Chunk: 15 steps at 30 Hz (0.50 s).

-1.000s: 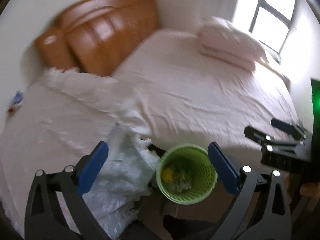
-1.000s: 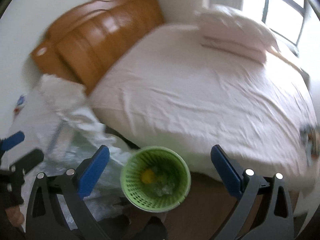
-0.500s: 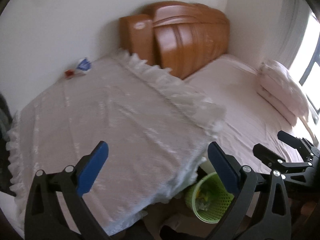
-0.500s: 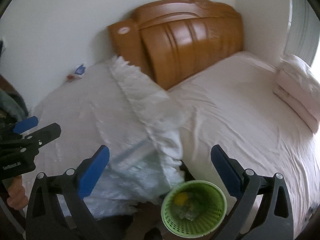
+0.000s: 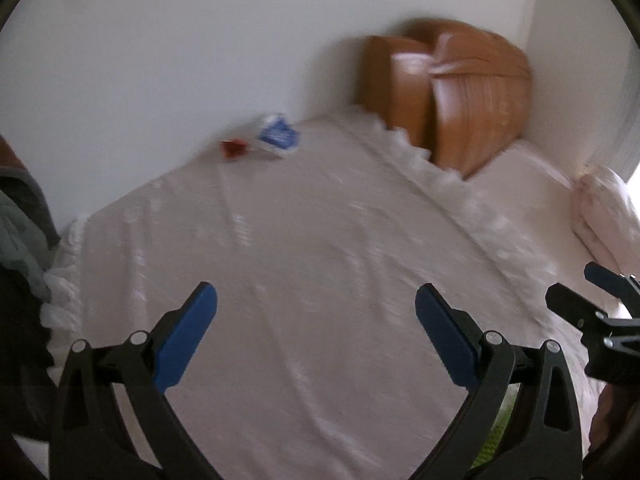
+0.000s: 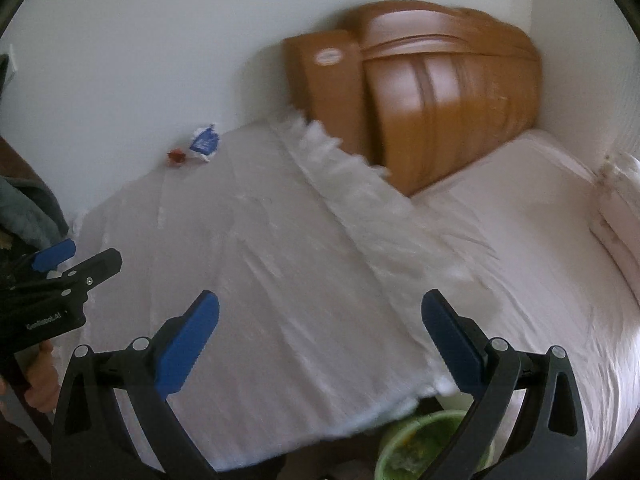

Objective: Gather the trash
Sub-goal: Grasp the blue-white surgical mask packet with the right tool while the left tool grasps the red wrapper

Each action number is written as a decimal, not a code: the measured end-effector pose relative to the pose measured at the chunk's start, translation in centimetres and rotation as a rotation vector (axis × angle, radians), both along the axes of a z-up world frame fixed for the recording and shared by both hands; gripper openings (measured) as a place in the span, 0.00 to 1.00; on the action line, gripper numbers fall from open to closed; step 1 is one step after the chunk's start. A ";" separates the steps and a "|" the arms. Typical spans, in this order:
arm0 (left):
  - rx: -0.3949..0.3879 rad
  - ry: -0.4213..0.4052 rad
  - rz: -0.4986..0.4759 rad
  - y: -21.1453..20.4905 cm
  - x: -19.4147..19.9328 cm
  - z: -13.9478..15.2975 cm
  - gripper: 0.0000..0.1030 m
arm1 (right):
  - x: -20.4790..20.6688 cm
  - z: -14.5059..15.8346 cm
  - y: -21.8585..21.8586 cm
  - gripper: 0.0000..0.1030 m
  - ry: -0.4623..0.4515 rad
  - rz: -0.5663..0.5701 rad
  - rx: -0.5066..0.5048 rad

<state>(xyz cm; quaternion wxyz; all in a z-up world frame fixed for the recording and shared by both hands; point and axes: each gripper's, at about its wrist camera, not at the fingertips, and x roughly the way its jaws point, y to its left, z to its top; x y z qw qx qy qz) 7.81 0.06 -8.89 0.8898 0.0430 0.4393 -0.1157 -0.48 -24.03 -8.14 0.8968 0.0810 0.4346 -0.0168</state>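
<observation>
A crumpled blue-and-white wrapper (image 5: 278,136) and a small red scrap (image 5: 233,148) lie at the far edge of a white lace-covered table (image 5: 304,280), against the wall. Both also show in the right wrist view: wrapper (image 6: 205,143), red scrap (image 6: 176,156). My left gripper (image 5: 316,312) is open and empty above the table's near part. My right gripper (image 6: 320,320) is open and empty, to the right of the left one. A green mesh bin (image 6: 424,448) with trash in it stands on the floor below the table's near right corner.
A bed with pale pink sheet (image 6: 540,264) lies to the right of the table, with an orange wooden headboard (image 6: 440,96) against the white wall. A folded pink quilt (image 5: 600,216) lies on the bed. Grey-green clothing (image 5: 20,224) hangs at the left edge.
Both grippers have swung left and up, away from the green bin and the bed, and now face the lace-covered table and the wrapper by the wall. Both stay open.
</observation>
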 end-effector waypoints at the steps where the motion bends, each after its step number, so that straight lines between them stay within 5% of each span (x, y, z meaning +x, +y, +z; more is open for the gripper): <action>1: 0.010 -0.001 0.020 1.5 1.6 -0.5 0.92 | 1.8 -0.4 0.8 0.98 0.006 0.015 0.003; 15: 0.026 0.021 0.150 11.4 13.5 -4.8 0.92 | 29.1 -5.5 12.5 0.98 0.033 0.143 0.004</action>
